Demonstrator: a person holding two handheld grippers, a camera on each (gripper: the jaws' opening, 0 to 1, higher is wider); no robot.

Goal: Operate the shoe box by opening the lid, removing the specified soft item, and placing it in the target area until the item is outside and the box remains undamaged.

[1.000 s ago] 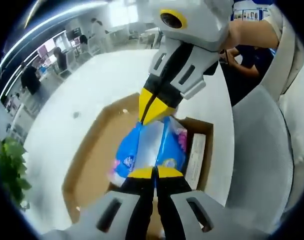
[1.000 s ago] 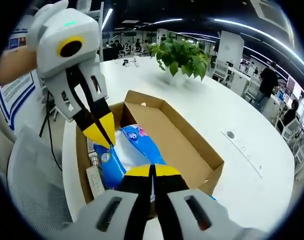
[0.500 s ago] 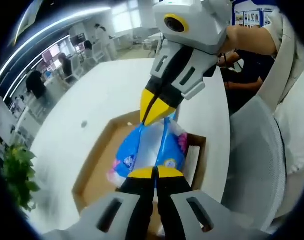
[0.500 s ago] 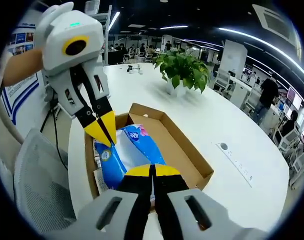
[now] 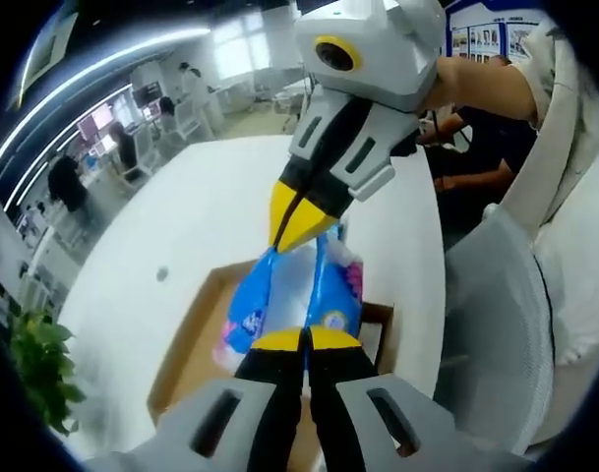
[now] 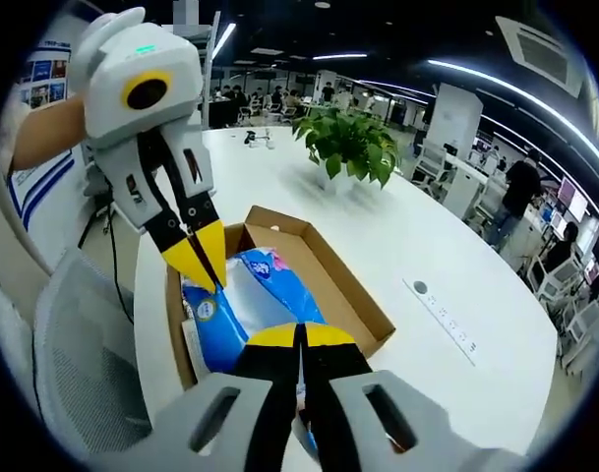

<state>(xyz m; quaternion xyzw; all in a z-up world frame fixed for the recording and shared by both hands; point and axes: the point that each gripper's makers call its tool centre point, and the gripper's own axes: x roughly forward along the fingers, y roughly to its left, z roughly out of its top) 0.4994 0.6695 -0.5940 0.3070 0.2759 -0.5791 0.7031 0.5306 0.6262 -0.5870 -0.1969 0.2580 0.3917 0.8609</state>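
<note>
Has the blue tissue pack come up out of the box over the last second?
Yes. The blue tissue pack, pinched by both grippers, has risen: the shoe box beneath it looks smaller and farther below than a second ago.

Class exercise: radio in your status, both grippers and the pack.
Both hand-held grippers, left and right, shut on tissue pack. Pack held above open box. Nothing in the way.

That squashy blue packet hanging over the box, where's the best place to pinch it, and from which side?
At its two opposite ends, coming from above, as now: the left tongs are shut on one end of the blue tissue pack and the right tongs on the other. It is soft and long, so a single pinch would likely let it sag toward the cardboard shoe box.
</note>
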